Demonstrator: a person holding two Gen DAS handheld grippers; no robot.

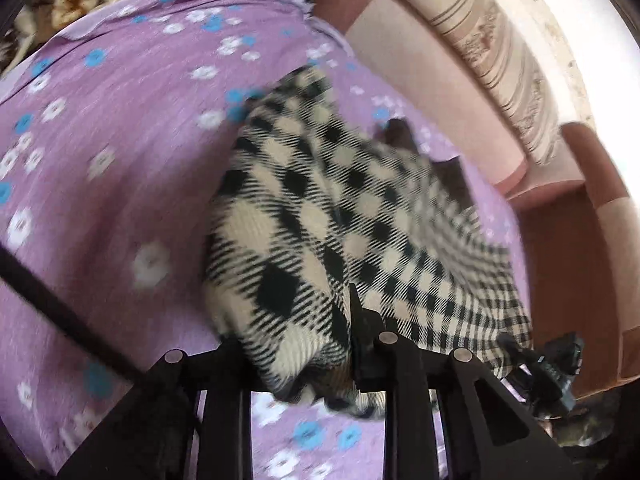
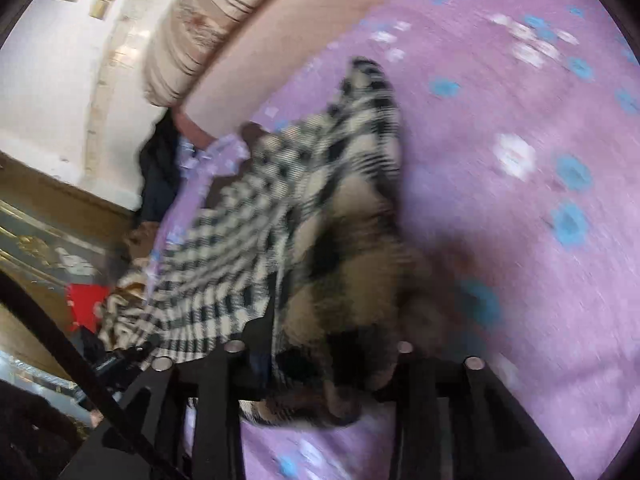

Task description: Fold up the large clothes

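You are mid-fold: both tongs, left (image 1: 320, 344) and right (image 2: 320, 344), look clamped on the checked cloth (image 1: 320, 208), lifted over the bed (image 1: 120, 140). Next, carry the held edge across and lay it flat.

Bed, purple flowered sheet (image 1: 120, 128); checked garment (image 1: 320, 216) lying on it.
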